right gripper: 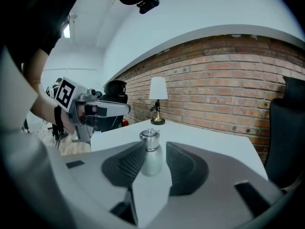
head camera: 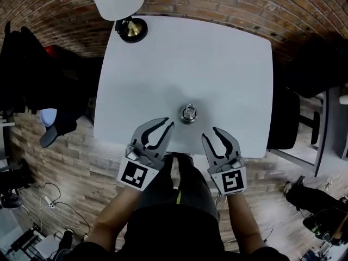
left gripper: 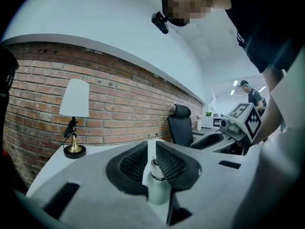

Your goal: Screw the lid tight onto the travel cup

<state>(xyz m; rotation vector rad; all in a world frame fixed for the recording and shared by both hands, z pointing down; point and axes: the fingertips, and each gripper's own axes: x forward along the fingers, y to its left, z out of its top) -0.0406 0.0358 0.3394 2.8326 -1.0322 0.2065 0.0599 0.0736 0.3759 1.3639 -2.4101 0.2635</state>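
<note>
While cup [head camera: 188, 113] sits by table [head camera: 163, 58] edge, left tongs [head camera: 169, 123], right tongs [head camera: 210, 132] clear.

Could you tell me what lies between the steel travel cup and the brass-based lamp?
Nothing: the head view shows bare white tabletop between the silver steel travel cup and the brass-based, white-shaded lamp.

The travel cup [head camera: 188, 113] at centre is brushed metal with a shinier lid, on a smooth matt white table [head camera: 217, 64], with rough brick wall [head camera: 244, 4] along the top, a glossy brass lamp base [head camera: 133, 30] upper left, wood-plank floor [head camera: 70, 156] at left, and the left gripper [head camera: 168, 124] and right gripper [head camera: 211, 132] in matt grey plastic.
</note>
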